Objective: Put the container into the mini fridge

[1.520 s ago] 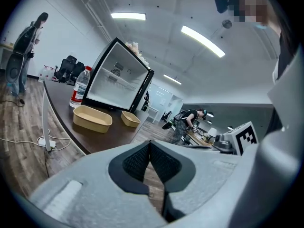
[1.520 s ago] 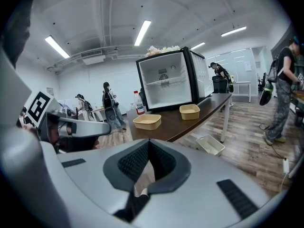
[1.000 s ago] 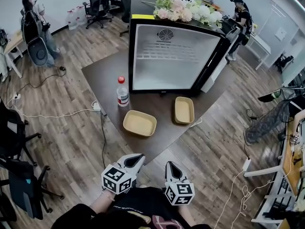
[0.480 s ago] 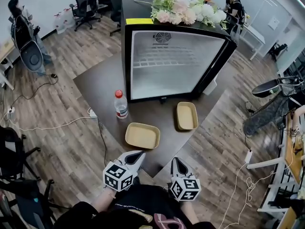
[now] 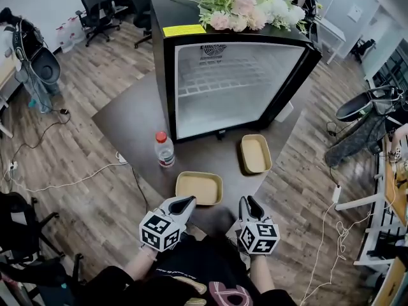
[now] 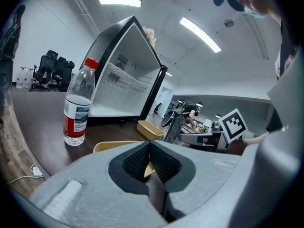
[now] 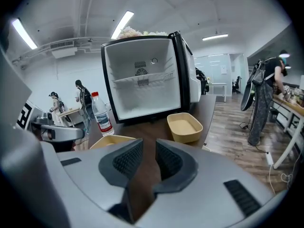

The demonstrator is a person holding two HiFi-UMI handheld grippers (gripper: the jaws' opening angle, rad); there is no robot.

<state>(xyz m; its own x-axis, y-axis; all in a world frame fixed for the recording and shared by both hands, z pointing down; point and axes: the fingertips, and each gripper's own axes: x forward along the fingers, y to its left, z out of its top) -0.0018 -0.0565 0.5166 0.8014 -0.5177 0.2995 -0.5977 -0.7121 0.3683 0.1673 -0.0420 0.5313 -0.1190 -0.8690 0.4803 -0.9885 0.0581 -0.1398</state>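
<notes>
Two shallow tan containers lie on the dark table before the open mini fridge [image 5: 236,81]: one near the front edge [image 5: 199,188], one further right [image 5: 255,153]. My left gripper [image 5: 185,203] hovers at the table's front edge just short of the near container [image 6: 114,146], shut and empty, pads touching. Beside it, my right gripper [image 5: 248,204] has just been opening its jaws; a narrow gap shows with nothing in it. Along its jaws I see the right container [image 7: 185,126] and the white fridge interior [image 7: 145,84].
A water bottle [image 5: 164,149] with a red cap stands left of the containers. Flowers [image 5: 245,8] lie on top of the fridge, whose door [image 5: 294,85] swings open to the right. Cables [image 5: 64,183] run over the wood floor; office chairs [image 5: 95,5] stand at the back.
Both grippers have moved forward to the table's front edge, closer to the containers and fridge. The right gripper's jaws have parted from shut to a small gap.
</notes>
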